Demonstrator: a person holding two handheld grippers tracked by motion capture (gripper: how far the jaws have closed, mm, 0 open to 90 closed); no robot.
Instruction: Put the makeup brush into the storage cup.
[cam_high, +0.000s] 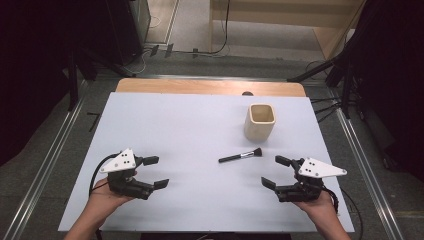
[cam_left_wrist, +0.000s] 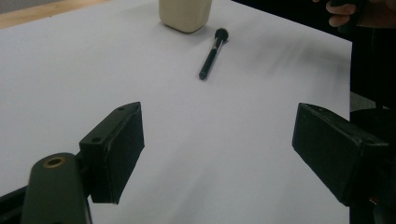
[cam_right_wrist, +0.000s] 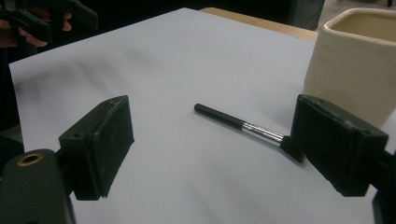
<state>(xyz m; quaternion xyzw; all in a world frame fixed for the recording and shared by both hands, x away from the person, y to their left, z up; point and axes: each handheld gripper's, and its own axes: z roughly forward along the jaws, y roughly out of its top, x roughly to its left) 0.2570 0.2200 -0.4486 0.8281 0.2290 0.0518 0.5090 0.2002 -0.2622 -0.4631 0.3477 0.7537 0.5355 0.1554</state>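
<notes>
2 grippers idle over white tabletop (cam_high: 190, 130).
Left gripper (cam_high: 155, 172) and right gripper (cam_high: 276, 171): fingers spread wide, empty; makeup brush (cam_high: 240, 156) lies beside cream cup (cam_high: 260, 121).

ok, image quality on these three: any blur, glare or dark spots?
High view: even light on the white table, surroundings near black, brush and cup sharp. Left gripper view: soft throughout, grey smears on the table, fingers blurred. Right gripper view: brush ferrule glints, cup slightly soft, the top-left corner dark.
</notes>
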